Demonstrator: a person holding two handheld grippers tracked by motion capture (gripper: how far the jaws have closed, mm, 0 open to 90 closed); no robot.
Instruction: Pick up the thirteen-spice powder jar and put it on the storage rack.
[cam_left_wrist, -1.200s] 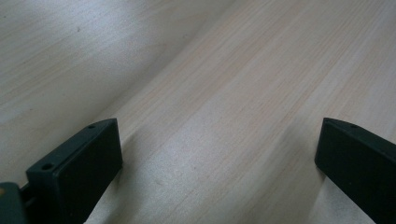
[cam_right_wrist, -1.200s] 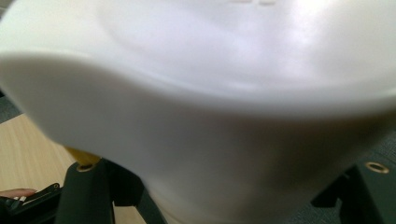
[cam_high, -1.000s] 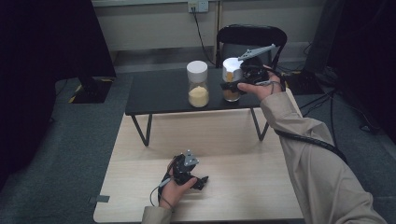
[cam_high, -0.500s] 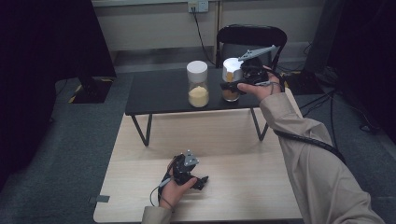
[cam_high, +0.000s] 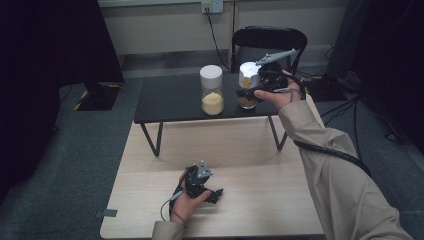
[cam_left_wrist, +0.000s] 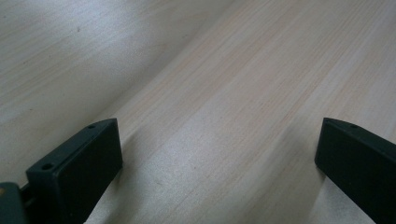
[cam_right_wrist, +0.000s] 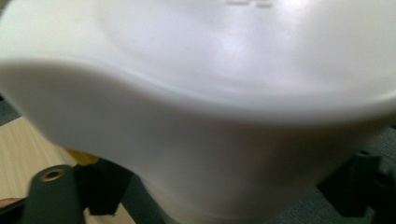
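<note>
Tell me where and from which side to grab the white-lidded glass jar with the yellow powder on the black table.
Grip the glass jar with yellow powder around its white round lid, coming level from the person's side of the black table. It stands upright, its front unobstructed; the second lidded jar stands apart to its right, so the claw's jaws should probably fit either side.
</note>
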